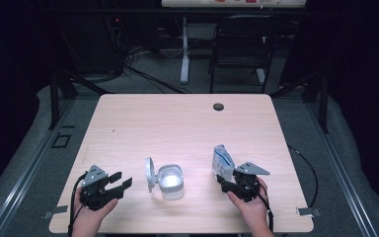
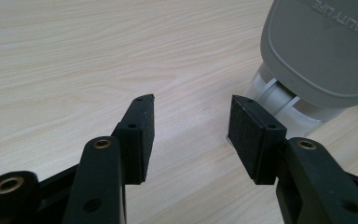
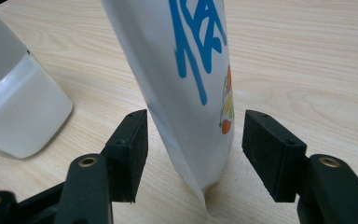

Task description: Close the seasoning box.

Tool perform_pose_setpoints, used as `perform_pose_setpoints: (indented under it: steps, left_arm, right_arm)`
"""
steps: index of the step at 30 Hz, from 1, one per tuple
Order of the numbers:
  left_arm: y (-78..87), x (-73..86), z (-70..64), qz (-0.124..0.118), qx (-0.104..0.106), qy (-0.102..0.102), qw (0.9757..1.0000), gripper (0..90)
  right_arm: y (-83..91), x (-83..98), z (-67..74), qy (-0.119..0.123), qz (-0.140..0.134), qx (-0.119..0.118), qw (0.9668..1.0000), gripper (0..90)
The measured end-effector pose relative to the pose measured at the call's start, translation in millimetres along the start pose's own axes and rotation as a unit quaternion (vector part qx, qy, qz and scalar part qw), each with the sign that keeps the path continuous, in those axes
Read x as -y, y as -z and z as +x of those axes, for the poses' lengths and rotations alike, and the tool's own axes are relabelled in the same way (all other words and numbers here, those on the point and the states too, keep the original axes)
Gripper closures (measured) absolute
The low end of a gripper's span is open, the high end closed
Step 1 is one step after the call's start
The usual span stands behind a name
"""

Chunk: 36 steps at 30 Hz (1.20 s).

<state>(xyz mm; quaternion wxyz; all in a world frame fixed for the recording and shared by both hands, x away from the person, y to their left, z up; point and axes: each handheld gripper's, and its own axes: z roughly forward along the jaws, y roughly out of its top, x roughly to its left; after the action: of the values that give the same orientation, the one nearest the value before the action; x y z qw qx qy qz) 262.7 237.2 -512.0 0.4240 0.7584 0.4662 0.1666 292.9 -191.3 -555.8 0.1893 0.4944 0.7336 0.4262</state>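
A white pouch with blue lettering [image 1: 222,160] [image 3: 191,70] stands upright on the wooden table [image 1: 177,123], right of the middle. My right gripper [image 1: 223,181] [image 3: 193,135] is open, one pad on each side of the pouch's lower part with a small gap to it. A white plastic container [image 1: 171,181] [image 3: 14,107] sits near the front middle, its grey hinged lid [image 1: 150,174] [image 2: 321,46] standing open on its left. My left gripper [image 1: 123,180] [image 2: 191,121] rests low at the front left, open, with bare table between its pads and the lid just ahead to the right.
A dark round grommet [image 1: 218,106] sits in the tabletop near its far edge. Beyond the table stand a black chair [image 1: 242,44] and a white desk leg [image 1: 184,49]. A cable [image 1: 311,173] trails off the table's right side.
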Motion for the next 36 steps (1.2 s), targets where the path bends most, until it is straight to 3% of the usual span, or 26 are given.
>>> perform_pose_setpoints:
  steps: [21, 28, 36]
  left_arm:
    - [1.8, -0.8, 1.0, -0.007, 0.001, 0.000, 1.0000, 53.5]
    - [6.8, -3.7, -1.8, -0.011, 0.007, -0.009, 0.9999, 61.6]
    - [7.9, -7.8, -11.0, -0.024, 0.014, -0.028, 0.9992, 77.3]
  right_arm:
    - [21.6, -0.4, -6.2, 0.002, 0.003, -0.013, 0.9999, 41.1]
    - [31.1, 2.2, -9.5, 0.005, 0.011, -0.018, 0.9998, 41.1]
    - [38.5, 9.6, -16.0, -0.011, 0.011, -0.020, 0.9997, 41.2]
